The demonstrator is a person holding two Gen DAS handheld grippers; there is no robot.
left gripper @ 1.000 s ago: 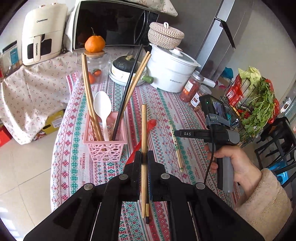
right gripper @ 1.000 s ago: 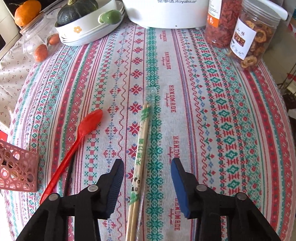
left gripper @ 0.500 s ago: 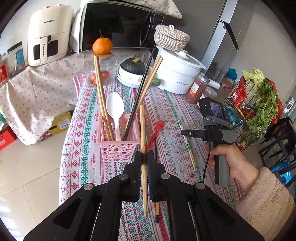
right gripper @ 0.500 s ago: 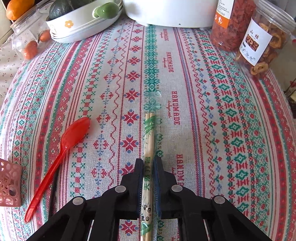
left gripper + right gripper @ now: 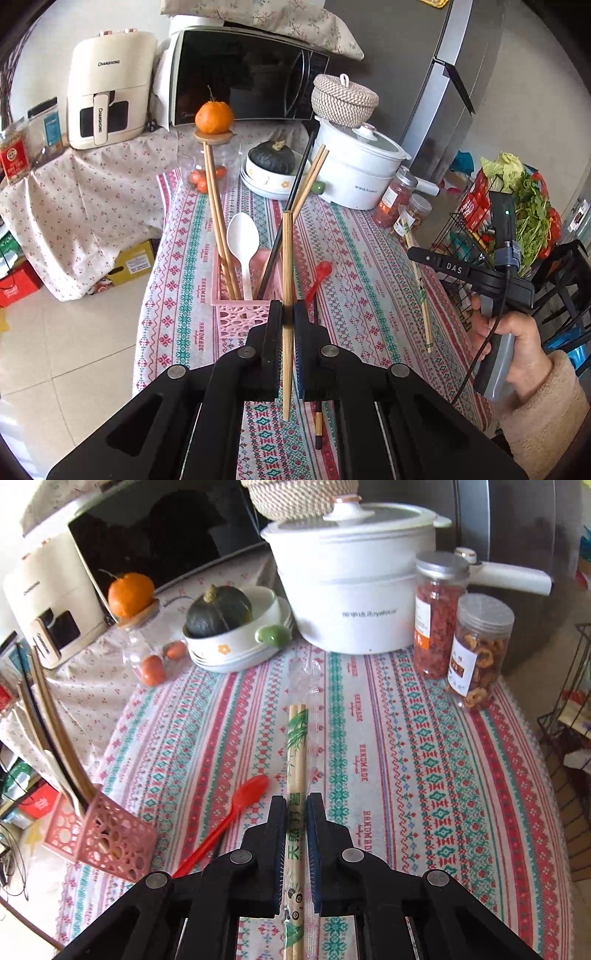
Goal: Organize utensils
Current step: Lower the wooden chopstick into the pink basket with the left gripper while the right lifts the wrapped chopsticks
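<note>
1. Lighting: bright, even daylight; shadows soft and faint.
2. Glare: far microwave door [image 5: 243,74] reflected the room; white pot [image 5: 354,590] looked washed out.
3. Distortion: strong fisheye bending, dark corner vignette.
4. Focus: right view slightly soft.

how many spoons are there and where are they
2: a white spoon standing bowl-up in the pink basket, and a red spoon lying on the tablecloth beside it. Others may be hidden.

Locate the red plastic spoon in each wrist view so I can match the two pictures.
Left wrist: the red spoon lies on the tablecloth at centre, just right of the pink basket, its handle hidden behind the left claw.
Right wrist: the red spoon lies lower left of centre, left of the right claw.
Shared landmark: the white cooker.
</note>
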